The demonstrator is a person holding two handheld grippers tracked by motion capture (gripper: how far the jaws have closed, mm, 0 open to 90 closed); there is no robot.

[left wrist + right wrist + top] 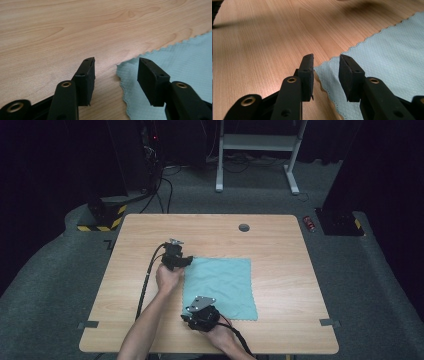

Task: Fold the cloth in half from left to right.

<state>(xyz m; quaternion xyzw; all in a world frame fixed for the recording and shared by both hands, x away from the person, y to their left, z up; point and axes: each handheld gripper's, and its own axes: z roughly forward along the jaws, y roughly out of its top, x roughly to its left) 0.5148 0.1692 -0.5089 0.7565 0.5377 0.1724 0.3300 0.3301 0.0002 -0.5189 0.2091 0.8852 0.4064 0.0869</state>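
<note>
Both grippers, left and right, hover jaws apart over corners of a thin, limp cloth lying flat on the tabletop; pinching the corners looks best.

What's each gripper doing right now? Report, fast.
Left gripper: open, a corner of the light blue cloth between its jaws, not gripped.
Right gripper: open, another cloth corner between its jaws, not gripped.

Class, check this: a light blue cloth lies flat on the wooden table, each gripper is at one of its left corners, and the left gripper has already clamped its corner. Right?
Not quite. The left gripper has not clamped: in the left gripper view its jaws stand apart, with the cloth corner between them, unpinched. The rest holds: the cloth lies flat on the table, and the right gripper is at the other left corner.
</note>
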